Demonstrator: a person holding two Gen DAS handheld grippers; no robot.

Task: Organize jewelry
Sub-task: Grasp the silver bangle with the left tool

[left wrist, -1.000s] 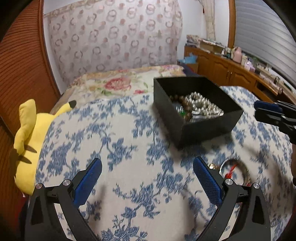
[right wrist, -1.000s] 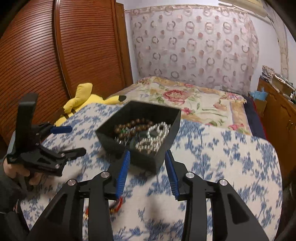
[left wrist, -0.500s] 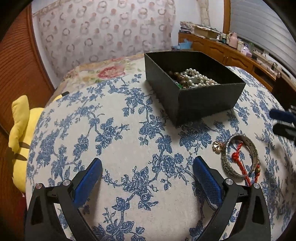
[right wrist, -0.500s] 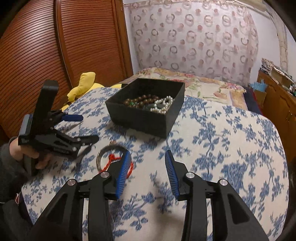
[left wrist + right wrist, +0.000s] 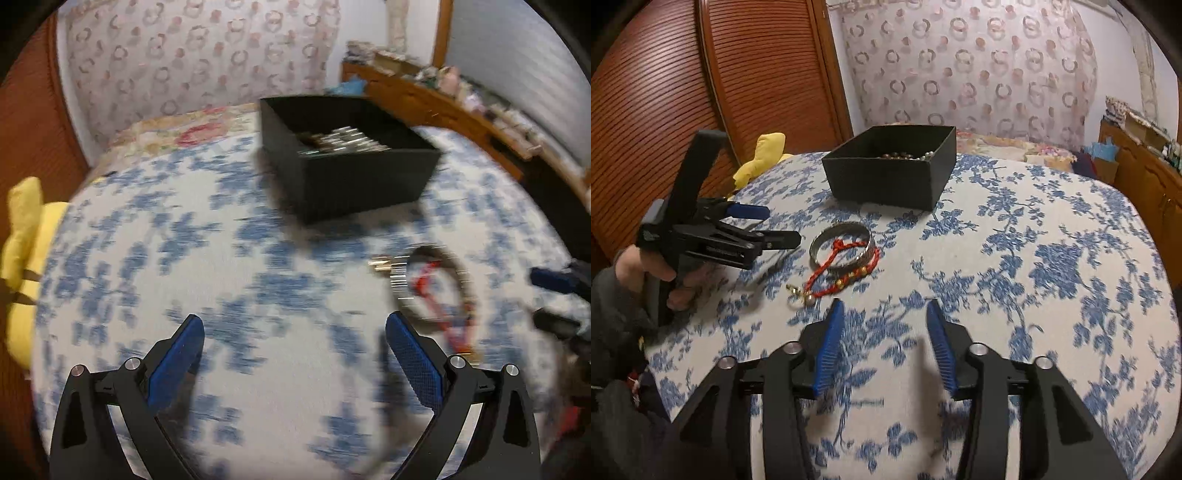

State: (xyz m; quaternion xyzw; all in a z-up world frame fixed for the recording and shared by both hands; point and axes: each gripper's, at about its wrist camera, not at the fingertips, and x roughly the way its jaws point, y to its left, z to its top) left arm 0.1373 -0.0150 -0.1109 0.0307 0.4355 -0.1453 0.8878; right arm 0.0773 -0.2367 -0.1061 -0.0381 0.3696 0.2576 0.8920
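Note:
A black open box [image 5: 892,173] holding pearl and brown bead strands stands on the blue floral cloth; it also shows in the left wrist view [image 5: 351,162]. A silver bangle [image 5: 842,247] with a red braided cord bracelet [image 5: 846,277] across it and a small gold piece [image 5: 801,293] lie in front of the box. The bangle [image 5: 432,284] is blurred in the left wrist view. My left gripper [image 5: 295,350] is open and empty, left of the bangle; it also shows in the right wrist view [image 5: 781,227]. My right gripper [image 5: 884,332] is open and empty, just short of the red bracelet.
A yellow plush toy [image 5: 22,258] lies off the table's left edge, by a wooden slatted door [image 5: 665,92]. A wooden sideboard [image 5: 461,110] with clutter runs along the right. A bed with a floral cover [image 5: 1015,147] is behind the table.
Both grippers have pulled back and lowered from the box toward the near table edge. The bangle and red bracelet are now fully in view. The left view is blurred by motion.

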